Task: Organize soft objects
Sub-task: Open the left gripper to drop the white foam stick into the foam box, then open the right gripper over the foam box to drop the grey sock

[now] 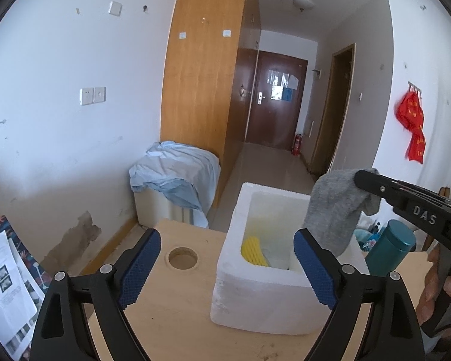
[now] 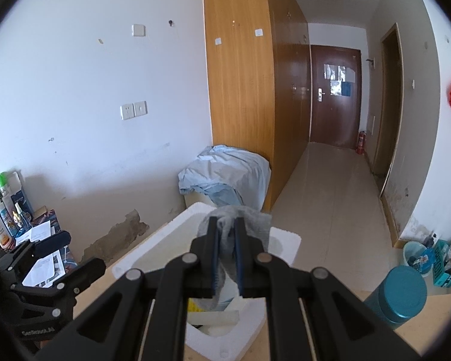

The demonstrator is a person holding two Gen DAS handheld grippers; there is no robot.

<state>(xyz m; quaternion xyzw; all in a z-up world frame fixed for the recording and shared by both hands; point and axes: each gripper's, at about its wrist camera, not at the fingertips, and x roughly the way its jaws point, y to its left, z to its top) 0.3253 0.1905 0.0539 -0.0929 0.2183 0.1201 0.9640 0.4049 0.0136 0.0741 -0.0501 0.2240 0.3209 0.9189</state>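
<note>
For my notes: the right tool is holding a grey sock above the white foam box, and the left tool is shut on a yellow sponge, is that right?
Not quite. The left tool is open and holds nothing, as the left wrist view shows; the yellow sponge lies inside the foam box. The right tool does hold the grey sock above it.

A teal flask (image 1: pixel 391 248) is standing at the desk's (image 1: pixel 177 316) right edge; printed papers (image 1: pixel 6 282) are lying far left.

We see a grey sock (image 1: pixel 333 207) over a white foam box (image 1: pixel 255 294), with a yellow ridged sponge (image 1: pixel 253 251) inside. Our gripper pads (image 1: pixel 139 270) are blue, cross-hatched. A teal bottle (image 1: pixel 391 248) stands right on the pale wooden table (image 1: pixel 177 325); a light-blue sheet (image 1: pixel 177 174) lies far behind.
</note>
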